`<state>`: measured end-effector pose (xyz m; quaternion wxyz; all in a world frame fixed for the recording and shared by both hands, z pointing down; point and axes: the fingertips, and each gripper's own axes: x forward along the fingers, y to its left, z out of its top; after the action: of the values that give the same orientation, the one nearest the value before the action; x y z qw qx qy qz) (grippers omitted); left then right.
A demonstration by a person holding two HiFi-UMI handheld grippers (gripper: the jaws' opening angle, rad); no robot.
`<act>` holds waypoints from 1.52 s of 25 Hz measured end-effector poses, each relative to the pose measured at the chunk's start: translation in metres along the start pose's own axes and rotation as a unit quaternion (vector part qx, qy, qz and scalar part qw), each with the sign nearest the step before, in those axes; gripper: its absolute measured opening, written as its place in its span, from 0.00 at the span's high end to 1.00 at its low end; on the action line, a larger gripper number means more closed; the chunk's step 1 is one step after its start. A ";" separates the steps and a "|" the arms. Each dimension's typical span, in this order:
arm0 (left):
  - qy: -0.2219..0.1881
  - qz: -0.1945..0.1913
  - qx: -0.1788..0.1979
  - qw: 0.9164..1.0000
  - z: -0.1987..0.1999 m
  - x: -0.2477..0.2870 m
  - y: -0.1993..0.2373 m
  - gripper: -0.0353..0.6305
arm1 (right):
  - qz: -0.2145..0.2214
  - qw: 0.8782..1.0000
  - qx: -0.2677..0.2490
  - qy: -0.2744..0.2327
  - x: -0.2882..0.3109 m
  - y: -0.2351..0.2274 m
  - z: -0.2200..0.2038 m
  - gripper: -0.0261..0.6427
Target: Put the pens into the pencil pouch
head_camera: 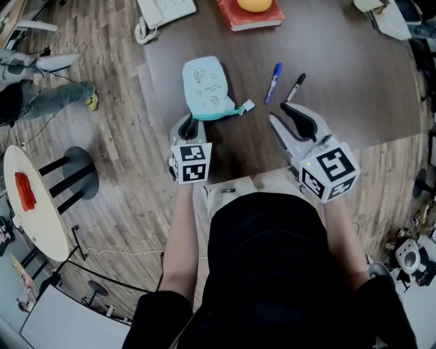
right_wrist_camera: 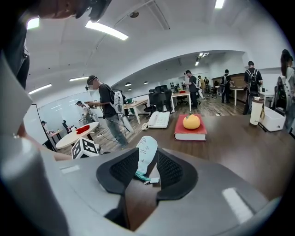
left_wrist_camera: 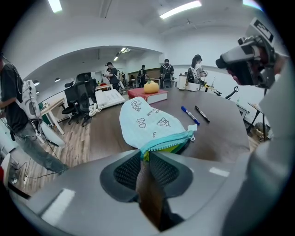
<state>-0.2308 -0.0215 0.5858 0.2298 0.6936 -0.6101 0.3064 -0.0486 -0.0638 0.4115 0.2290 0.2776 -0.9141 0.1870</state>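
A wide dark brown wooden table [head_camera: 354, 88] fills the upper part of the head view, standing on a pale plank floor. At its far edge lie a white desk telephone [head_camera: 163, 10] and a red hardback book [head_camera: 248, 15] with an orange round fruit [head_camera: 255, 5] resting on top.

Nearer the person, a pale blue fabric pencil pouch with small doodle prints [head_camera: 206, 87] lies flat on the table, its teal zipped mouth turned towards the person and partly gaping, so that a yellow-green lining shows.

The left gripper [head_camera: 192, 125], grey with black ribbed pads, points down at the pouch's near end. Its jaws stand close together and pinch the pouch's zip edge between their tips. The right gripper [head_camera: 277, 111] is to the right of the pouch and apart from it. Its jaws stand apart with nothing between them; in the right gripper view the pouch is seen beyond the gap.

Two pens lie side by side on the table right of the pouch, outside it: a blue marker pen [head_camera: 273, 82] and, just to its right, a black pen [head_camera: 296, 87]. Both are untouched, just past the right gripper's tips.
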 end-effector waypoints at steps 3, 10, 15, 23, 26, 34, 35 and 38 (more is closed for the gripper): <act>-0.001 0.000 -0.003 1.000 0.008 -0.004 0.000 0.87 | 0.004 1.000 -0.002 -0.004 0.001 -0.002 0.002 0.81; 0.001 -0.009 -0.013 1.000 0.028 -0.018 -0.004 0.88 | 0.009 1.000 0.000 -0.014 -0.001 -0.006 0.006 0.81; 0.009 -0.014 -0.009 1.000 0.045 -0.027 -0.013 0.88 | 0.007 1.000 0.009 -0.027 -0.008 -0.016 0.004 0.81; 0.030 -0.025 0.013 0.999 0.070 -0.035 -0.030 0.88 | -0.005 0.999 0.021 -0.043 -0.018 -0.033 0.003 0.81; 0.032 -0.028 0.015 0.999 0.076 -0.035 -0.034 0.88 | -0.013 0.999 0.026 -0.046 -0.023 -0.039 -0.001 0.81; 0.051 -0.041 0.014 0.998 0.091 -0.024 -0.048 0.88 | -0.042 0.997 0.039 -0.051 -0.035 -0.062 -0.007 0.81; 0.053 -0.042 0.014 0.998 0.093 -0.022 -0.049 0.88 | -0.044 0.997 0.040 -0.051 -0.037 -0.064 -0.009 0.81; 0.063 -0.043 0.002 0.997 0.094 -0.019 -0.052 0.88 | -0.050 0.996 0.043 -0.052 -0.040 -0.067 -0.011 0.81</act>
<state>-0.1674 -0.0656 0.5091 0.2790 0.6991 -0.5635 0.3403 0.0239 -0.0934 0.4143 0.1782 0.3415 -0.9008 0.2003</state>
